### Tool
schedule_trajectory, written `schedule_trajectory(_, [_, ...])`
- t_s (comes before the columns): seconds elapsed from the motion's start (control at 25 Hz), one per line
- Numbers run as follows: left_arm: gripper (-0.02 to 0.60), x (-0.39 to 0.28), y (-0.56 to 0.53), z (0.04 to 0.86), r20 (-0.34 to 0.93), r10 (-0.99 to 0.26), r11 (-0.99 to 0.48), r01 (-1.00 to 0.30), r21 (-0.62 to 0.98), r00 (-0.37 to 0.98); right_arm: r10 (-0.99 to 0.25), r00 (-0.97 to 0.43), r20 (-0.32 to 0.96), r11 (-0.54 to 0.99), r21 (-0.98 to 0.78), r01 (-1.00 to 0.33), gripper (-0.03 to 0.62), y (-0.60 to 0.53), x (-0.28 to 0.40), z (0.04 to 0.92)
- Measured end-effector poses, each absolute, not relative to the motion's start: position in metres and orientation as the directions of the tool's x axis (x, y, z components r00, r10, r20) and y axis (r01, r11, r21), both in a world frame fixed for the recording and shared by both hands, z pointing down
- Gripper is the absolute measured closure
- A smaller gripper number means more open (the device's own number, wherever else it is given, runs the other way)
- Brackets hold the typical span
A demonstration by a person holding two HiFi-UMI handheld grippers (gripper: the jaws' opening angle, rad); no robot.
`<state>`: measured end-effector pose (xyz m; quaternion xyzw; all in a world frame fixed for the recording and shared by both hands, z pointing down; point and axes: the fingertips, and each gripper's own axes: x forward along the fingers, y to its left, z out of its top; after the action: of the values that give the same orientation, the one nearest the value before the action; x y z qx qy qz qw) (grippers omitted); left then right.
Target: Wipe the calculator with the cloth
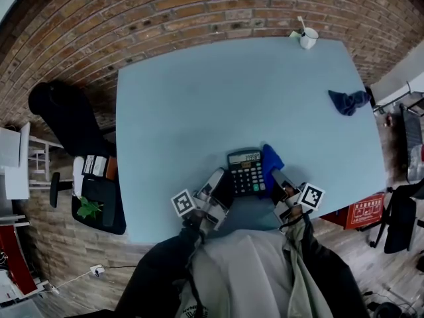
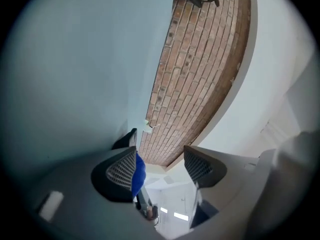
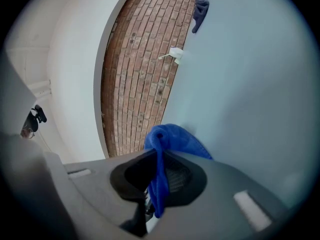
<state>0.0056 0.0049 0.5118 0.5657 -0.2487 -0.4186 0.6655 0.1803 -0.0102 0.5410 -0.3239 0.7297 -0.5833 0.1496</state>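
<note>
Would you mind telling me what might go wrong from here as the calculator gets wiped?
1. The left gripper has its jaws apart and grips nothing, so the calculator looks unsteadied. A wipe may push it across the table, and it lies close to the near edge.
2. The right gripper pinches only a narrow fold of the blue cloth, which might slip out under pressure.
</note>
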Motion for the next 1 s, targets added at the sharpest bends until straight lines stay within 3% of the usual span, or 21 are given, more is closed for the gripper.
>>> schedule_trajectory(0.08, [0.247, 0.000, 0.004, 0.508, -0.156, -0.851, -0.004, 0.292, 0.957, 0.501, -0.646, -0.747, 0.159, 0.116, -0.946, -0.302, 0.560, -0.009, 0.179, 0.540])
schedule_trajectory(0.32, [0.252, -0.002, 0.008, 0.508, -0.168, -0.842, -0.022, 0.280, 0.960, 0.513, -0.589, -0.780, 0.210, 0.179, -0.908, -0.380, 0.560, 0.008, 0.180, 0.526])
schedule_trajectory(0.48, [0.373, 0.015, 0.014, 0.504, -0.161, -0.767, -0.082, 0.154, 0.985, 0.622, -0.545, -0.756, 0.362, 0.251, -0.790, -0.560, 0.560, 0.028, 0.197, 0.510])
schedule_trajectory(0.6, [0.387, 0.022, 0.014, 0.509, -0.137, -0.760, -0.071, 0.129, 0.989, 0.635, -0.513, -0.757, 0.404, 0.150, -0.827, -0.542, 0.560, 0.038, 0.202, 0.520])
schedule_trajectory(0.68, [0.387, 0.023, 0.015, 0.510, -0.137, -0.761, -0.053, 0.149, 0.987, 0.634, -0.477, -0.768, 0.427, 0.003, -0.873, -0.487, 0.560, 0.052, 0.205, 0.534])
schedule_trajectory(0.76, [0.387, 0.022, 0.013, 0.507, -0.145, -0.762, -0.056, 0.159, 0.986, 0.632, -0.428, -0.735, 0.527, -0.091, -0.834, -0.545, 0.559, 0.061, 0.206, 0.555])
schedule_trajectory(0.92, [0.387, 0.017, 0.012, 0.510, -0.130, -0.783, -0.051, 0.146, 0.988, 0.608, -0.424, -0.584, 0.692, 0.283, -0.511, -0.812, 0.541, 0.038, 0.201, 0.549])
schedule_trajectory(1.0, [0.387, 0.011, 0.010, 0.510, -0.127, -0.799, -0.050, 0.145, 0.988, 0.588, -0.481, -0.477, 0.736, 0.398, -0.301, -0.867, 0.473, 0.027, 0.210, 0.535])
